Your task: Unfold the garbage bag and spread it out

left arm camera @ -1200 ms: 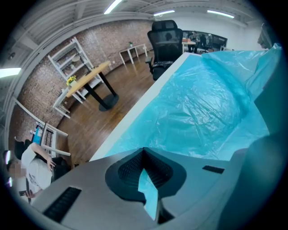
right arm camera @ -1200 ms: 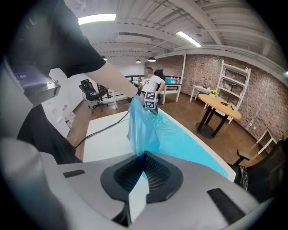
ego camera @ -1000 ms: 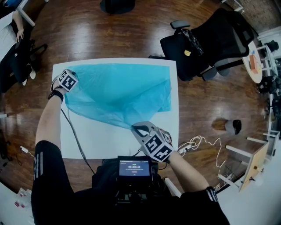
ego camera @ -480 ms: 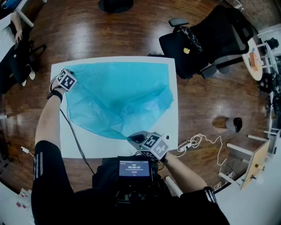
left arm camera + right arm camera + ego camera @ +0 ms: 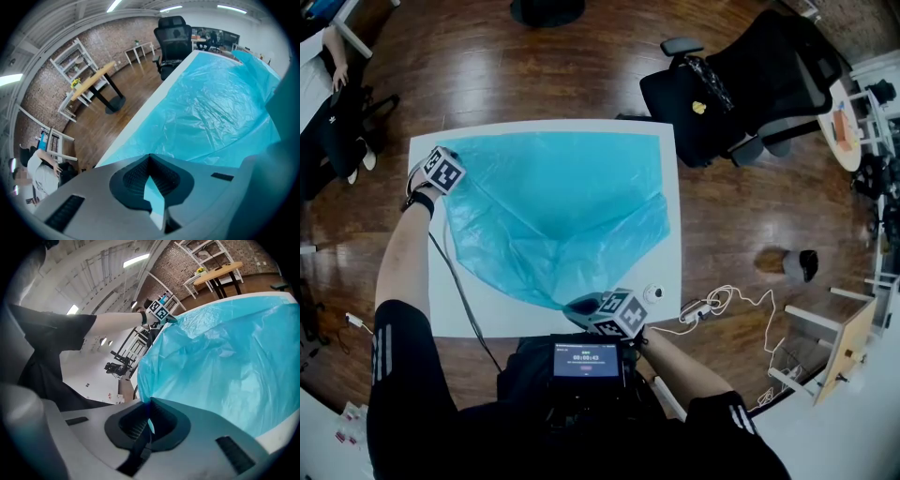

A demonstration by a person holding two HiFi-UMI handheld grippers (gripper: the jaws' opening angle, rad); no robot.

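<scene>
Bag [image 5: 562,211] lies part-spread on table [image 5: 487,314]. Left gripper [image 5: 453,157] clamps its 10 o'clock corner, right gripper [image 5: 578,307] its 6 o'clock corner. Advised: anchor left, keep film taut and low, flatten before release.

a white table [image 5: 511,317] carries a spread blue garbage bag [image 5: 553,206] and small round object [image 5: 653,292].

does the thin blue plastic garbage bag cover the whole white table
No, bare white table shows along the near edge beside the blue garbage bag.
</scene>
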